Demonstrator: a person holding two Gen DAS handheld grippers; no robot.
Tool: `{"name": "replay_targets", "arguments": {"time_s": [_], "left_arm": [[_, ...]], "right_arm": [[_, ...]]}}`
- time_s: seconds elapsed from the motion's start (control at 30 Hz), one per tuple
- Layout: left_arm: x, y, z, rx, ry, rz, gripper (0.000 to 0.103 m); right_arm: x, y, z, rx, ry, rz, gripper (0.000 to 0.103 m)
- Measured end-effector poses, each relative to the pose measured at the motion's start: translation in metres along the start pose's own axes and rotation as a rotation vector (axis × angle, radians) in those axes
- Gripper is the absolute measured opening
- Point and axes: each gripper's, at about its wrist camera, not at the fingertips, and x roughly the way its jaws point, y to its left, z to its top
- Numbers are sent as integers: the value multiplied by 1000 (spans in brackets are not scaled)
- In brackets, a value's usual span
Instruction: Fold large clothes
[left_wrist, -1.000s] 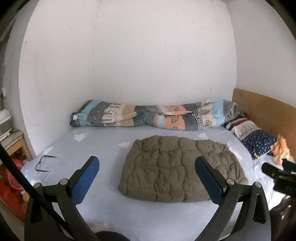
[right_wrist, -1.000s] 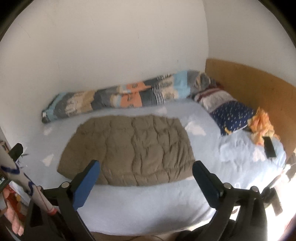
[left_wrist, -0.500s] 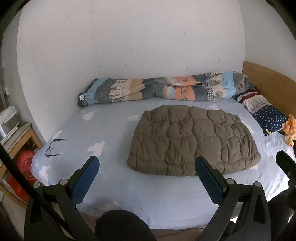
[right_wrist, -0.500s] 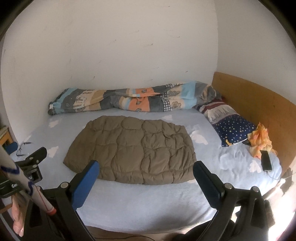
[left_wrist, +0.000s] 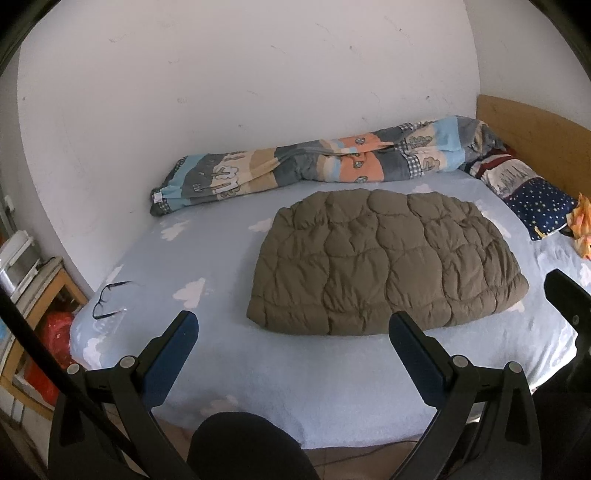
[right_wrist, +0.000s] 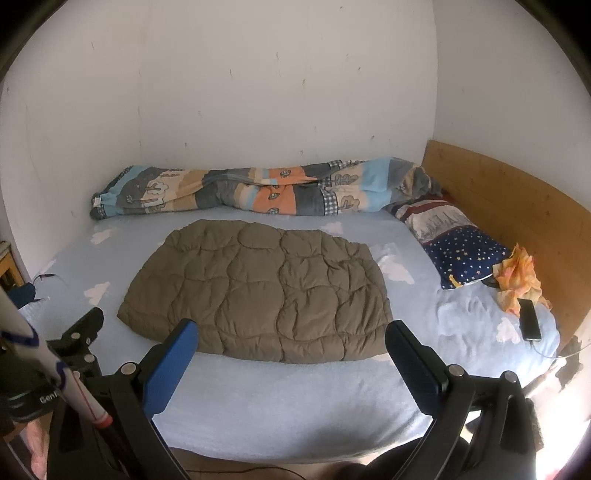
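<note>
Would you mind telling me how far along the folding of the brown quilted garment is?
Apparently done: the brown quilted garment lies as a flat, compact pad on the blue sheet. In hand: nothing; the left hand-held gripper and right hand-held gripper are open at the bed's near edge. Any further fold remains.

A folded brown quilt (right_wrist: 258, 291) lies flat on the bed (right_wrist: 295, 398). The right gripper (right_wrist: 291, 338) hangs over the near edge, jaws wide apart, empty. A phone (right_wrist: 529, 324) lies by the pillow (right_wrist: 465, 256).
</note>
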Motion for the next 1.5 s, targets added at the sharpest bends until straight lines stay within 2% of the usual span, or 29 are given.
{"name": "replay_targets", "arguments": {"time_s": [0.47, 1.5], "left_arm": [[12, -2, -2, -5, 32, -16, 103], [18, -4, -9, 1, 37, -21, 103]], "right_arm": [[15, 3, -6, -6, 36, -2, 103], [32, 7, -15, -9, 87, 3, 103]]}}
